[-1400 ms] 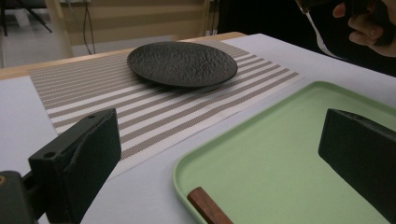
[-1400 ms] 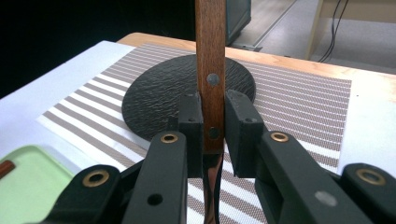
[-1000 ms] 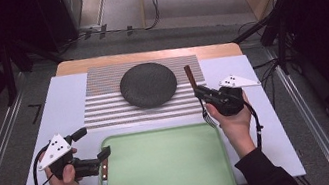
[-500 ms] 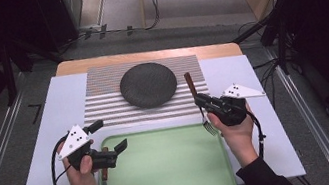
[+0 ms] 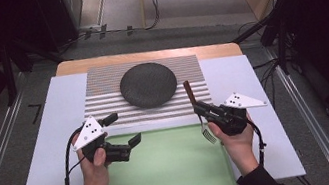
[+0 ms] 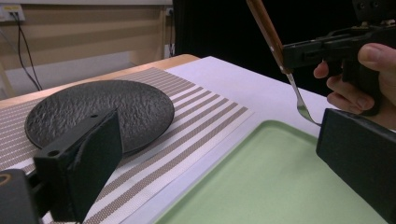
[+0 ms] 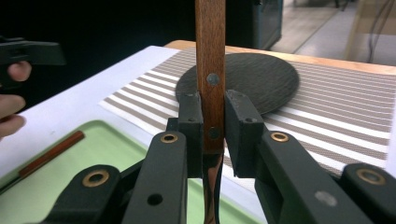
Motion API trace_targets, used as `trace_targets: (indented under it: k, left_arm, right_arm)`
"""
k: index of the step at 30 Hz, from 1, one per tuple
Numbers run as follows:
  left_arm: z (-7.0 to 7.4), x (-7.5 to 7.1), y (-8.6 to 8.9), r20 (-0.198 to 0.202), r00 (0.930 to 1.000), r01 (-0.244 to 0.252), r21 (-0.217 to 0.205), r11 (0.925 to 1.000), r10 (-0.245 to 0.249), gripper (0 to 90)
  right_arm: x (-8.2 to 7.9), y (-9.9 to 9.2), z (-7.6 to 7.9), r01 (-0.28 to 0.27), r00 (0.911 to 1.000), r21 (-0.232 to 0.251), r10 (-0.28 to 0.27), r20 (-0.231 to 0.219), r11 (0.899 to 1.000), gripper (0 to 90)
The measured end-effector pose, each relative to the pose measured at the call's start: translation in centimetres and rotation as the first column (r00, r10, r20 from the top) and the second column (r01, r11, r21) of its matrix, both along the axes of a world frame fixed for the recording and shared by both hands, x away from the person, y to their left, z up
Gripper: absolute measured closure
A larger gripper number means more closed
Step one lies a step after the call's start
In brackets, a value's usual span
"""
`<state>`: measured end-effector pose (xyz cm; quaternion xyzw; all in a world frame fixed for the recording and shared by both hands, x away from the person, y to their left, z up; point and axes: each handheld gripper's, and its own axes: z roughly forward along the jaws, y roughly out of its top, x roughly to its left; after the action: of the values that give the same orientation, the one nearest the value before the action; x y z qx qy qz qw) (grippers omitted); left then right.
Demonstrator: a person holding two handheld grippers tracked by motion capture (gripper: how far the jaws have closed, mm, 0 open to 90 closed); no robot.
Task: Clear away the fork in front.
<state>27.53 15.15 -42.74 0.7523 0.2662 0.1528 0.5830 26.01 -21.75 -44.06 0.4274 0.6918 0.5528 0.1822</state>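
Fork: held in the right tongs (image 5: pixel 200 112), clamped on its wooden handle; the fork (image 5: pixel 196 110) is lifted off the surface, above the near right corner of the striped mat (image 5: pixel 102 95) and the far right corner of the green tray (image 5: pixel 176 171).
Long axis: runs away from the person, handle end pointing to the far edge of the surface, prongs hanging down toward the tray's far right edge. In the right gripper view the handle (image 7: pixel 210 70) stands upright between the two black jaws.
Right tongs: clenched on the fork handle, pads pressing either side near the rivets.
Left tongs: the left tongs (image 5: pixel 123 130) are released, jaws standing wide apart with nothing between them; they hover over the far left corner of the tray, pointing toward the right hand.
Plate: the dark round plate (image 5: pixel 148 84) lies flat in the middle of the mat, just beyond and left of the fork.
Other utensil: a brown-handled piece (image 7: pixel 51 154) lies on the tray at its left edge; what kind it is I cannot tell.
Key relation: the bare mat to the right of the plate lies directly under and ahead of the fork, and the right hand is the nearer one.
Likely step: setting the fork down beside the plate, handle kept parallel to the mat's right edge.
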Motion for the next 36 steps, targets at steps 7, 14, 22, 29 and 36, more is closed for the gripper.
trace_targets:
  k: [7, 14, 22, 29, 36]
  left_arm:
    - [0.1, 0.2, -1.2, -0.006, 0.9998, 0.021, -0.023, 0.9995, -0.021, 2.0]
    - [-0.2, -0.4, -1.8, -0.021, 0.997, 0.075, -0.025, 0.9969, -0.075, 1.7]
    - [-0.1, -0.7, -1.9, -0.062, 0.9921, 0.105, -0.057, 0.9928, -0.109, 1.8]
    - [0.0, -1.0, -2.3, -0.1, 0.992, 0.07, -0.079, 0.9944, -0.078, 8.1]
    - [0.1, -1.2, -2.5, -0.114, 0.9923, 0.035, -0.114, 0.9928, -0.048, 26.4]
  right_arm:
    - [-0.5, 0.4, -0.5, -0.022, 0.9998, -0.003, 0.022, 0.002, 1.0, 76.2]
    - [-1.4, 1.2, -0.8, -0.05, 0.9987, -0.007, 0.05, 0.011, 0.999, 76.2]
    - [-2.1, 3.0, -1.2, -0.097, 0.9952, -0.015, 0.097, 0.015, 0.995, 76.2]
    - [-2.7, 4.3, -1.3, -0.131, 0.9911, -0.019, 0.131, 0.021, 0.991, 76.2]
    - [-3.1, 5.3, -1.4, -0.156, 0.9871, -0.025, 0.157, 0.032, 0.987, 76.2]
